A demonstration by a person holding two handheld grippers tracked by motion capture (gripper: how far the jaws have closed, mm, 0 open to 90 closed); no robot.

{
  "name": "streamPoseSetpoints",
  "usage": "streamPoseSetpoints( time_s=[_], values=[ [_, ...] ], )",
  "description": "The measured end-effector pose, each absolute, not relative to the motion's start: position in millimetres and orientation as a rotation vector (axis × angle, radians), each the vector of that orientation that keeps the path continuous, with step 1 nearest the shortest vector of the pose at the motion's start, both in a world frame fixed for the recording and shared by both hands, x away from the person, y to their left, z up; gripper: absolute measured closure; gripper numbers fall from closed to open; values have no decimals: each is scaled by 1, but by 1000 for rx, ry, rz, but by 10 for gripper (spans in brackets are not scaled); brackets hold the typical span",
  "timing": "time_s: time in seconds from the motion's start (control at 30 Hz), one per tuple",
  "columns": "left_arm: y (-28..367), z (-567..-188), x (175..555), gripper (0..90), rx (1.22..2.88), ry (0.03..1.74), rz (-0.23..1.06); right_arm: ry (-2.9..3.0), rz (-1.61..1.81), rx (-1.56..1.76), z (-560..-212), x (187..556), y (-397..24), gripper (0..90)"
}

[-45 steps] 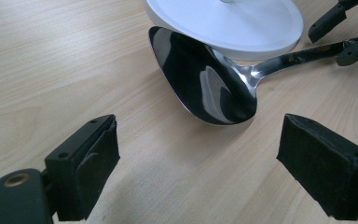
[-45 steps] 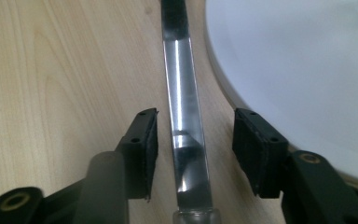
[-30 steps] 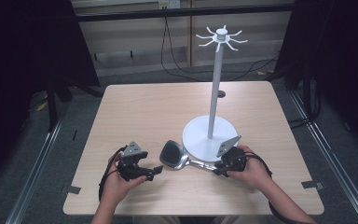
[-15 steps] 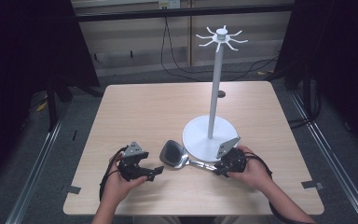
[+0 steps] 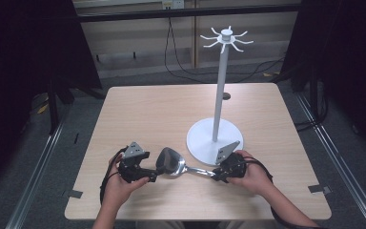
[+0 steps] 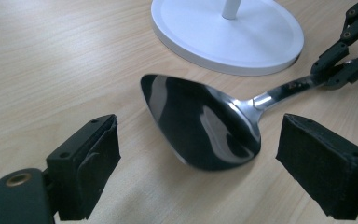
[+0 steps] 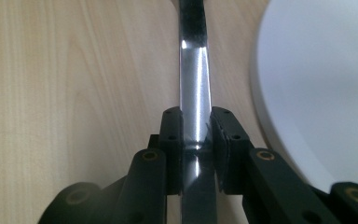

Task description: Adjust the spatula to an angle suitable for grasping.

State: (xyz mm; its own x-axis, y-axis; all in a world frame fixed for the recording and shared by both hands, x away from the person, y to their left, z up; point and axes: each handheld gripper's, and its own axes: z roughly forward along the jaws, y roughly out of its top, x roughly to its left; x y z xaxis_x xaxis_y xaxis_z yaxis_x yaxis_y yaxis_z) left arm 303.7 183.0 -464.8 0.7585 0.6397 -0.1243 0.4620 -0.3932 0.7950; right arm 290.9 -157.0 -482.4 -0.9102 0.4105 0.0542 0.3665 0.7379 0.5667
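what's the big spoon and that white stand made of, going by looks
Spoon: looks like polished metal, probably stainless steel; its bowl mirrors light in sharp streaks, and the handle gleams between the right tongs.
Stand: smooth, even matte white on base and pole, with little glare; painted metal or plastic, the look leaves it open.

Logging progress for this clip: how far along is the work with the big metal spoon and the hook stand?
Done: the right gripper has its fingers clamped on the handle of the spoon. In hand: the spoon's bowl lies at table level beside the white stand, with the left gripper open on either side of it, not touching. Left, probably: lifting the spoon and hanging it on the hooks, which are bare.
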Motion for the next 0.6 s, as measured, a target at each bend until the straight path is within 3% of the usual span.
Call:
streamPoseSetpoints(
  time_s=[0.6],
  values=[
    [180, -459, 303, 128, 2054, 802, 252, 2913, 967, 519, -487, 289, -125, 748]
  ],
)
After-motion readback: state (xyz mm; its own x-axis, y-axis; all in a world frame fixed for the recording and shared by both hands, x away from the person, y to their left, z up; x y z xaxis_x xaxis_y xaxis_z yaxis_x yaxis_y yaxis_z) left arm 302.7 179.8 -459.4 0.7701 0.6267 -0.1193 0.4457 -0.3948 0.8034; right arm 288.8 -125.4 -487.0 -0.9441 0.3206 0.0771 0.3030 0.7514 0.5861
